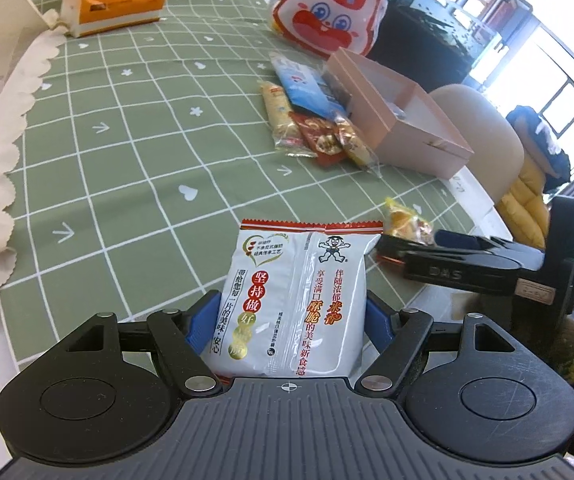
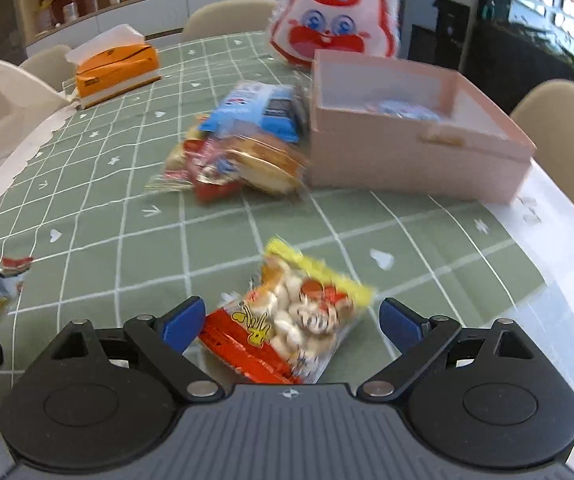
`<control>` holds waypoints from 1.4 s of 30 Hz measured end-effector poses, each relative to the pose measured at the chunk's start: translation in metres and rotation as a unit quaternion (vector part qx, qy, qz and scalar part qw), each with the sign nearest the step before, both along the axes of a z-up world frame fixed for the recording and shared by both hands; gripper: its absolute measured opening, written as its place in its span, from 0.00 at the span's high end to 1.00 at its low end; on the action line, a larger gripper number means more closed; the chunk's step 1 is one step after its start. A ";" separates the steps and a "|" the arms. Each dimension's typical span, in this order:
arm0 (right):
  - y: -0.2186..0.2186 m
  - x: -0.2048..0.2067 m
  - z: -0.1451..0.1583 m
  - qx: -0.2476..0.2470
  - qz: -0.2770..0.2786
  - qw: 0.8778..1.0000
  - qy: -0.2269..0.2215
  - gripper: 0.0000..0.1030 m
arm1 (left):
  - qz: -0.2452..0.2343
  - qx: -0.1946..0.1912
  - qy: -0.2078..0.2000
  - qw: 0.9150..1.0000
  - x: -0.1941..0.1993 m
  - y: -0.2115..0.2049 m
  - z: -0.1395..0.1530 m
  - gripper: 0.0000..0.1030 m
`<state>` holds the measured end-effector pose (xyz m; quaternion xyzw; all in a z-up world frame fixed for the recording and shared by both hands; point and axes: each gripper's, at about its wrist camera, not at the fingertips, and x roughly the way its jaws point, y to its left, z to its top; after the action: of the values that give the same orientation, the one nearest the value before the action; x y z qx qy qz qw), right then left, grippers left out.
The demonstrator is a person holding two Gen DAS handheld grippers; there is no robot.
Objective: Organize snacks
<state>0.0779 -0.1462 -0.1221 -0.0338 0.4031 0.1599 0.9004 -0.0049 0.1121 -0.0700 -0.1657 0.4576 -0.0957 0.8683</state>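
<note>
Green checked tablecloth (image 2: 119, 248) w/ white grid covers the table. Left gripper (image 1: 287, 316) is clenched on a white rice-cracker packet w/ red print (image 1: 295, 296), blue pads pressing both sides. Right gripper (image 2: 291, 320) stands wide, pads clear of the yellow-and-red snack bag of round biscuits (image 2: 303, 312) lying between them on the cloth. Pink cardboard box (image 2: 407, 160) sits beyond, a pile of mixed snack packets (image 2: 247, 148) just beside it.

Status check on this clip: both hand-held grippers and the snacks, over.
Left hand-held gripper shut on white rice-cracker packet. Right hand-held gripper open, yellow snack bag between the pads, not clamped. Pink box open ahead, snack pile beside it.
</note>
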 end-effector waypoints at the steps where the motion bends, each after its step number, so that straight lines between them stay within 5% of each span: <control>1: -0.006 -0.001 0.000 0.003 0.004 1.000 -0.001 0.08 | 0.001 -0.001 0.000 1.000 -0.001 0.001 0.000 0.23; 7: -0.016 -0.002 0.011 0.046 0.045 0.998 -0.011 0.08 | 0.014 -0.005 0.004 1.000 -0.005 0.004 0.000 0.23; 10: -0.003 0.004 0.013 0.034 0.063 0.997 -0.029 0.08 | 0.012 -0.002 0.010 1.000 -0.003 -0.002 -0.001 0.23; 15: 0.007 0.015 0.001 -0.003 0.060 0.998 0.003 0.08 | 0.004 0.012 0.022 1.000 -0.001 -0.018 0.000 0.23; 23: -0.022 0.009 -0.001 0.008 0.049 0.999 0.007 0.35 | -0.025 0.035 0.021 0.999 0.007 -0.054 0.011 0.23; 28: -0.044 -0.006 -0.005 -0.026 0.067 0.997 -0.019 0.33 | -0.038 0.030 0.026 0.999 0.012 -0.068 0.011 0.23; 34: -0.061 -0.009 -0.007 0.013 0.045 0.999 -0.004 0.27 | -0.059 0.031 0.037 0.997 0.009 -0.077 0.005 0.23; 42: -0.051 -0.016 0.004 -0.005 0.071 0.997 -0.035 0.40 | -0.073 0.048 0.027 0.996 0.003 -0.087 0.013 0.23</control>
<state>0.0621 -0.1970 -0.1183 -0.0722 0.3683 0.2199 0.9004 -0.0015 0.0248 -0.0571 -0.0927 0.4954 -0.1324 0.8535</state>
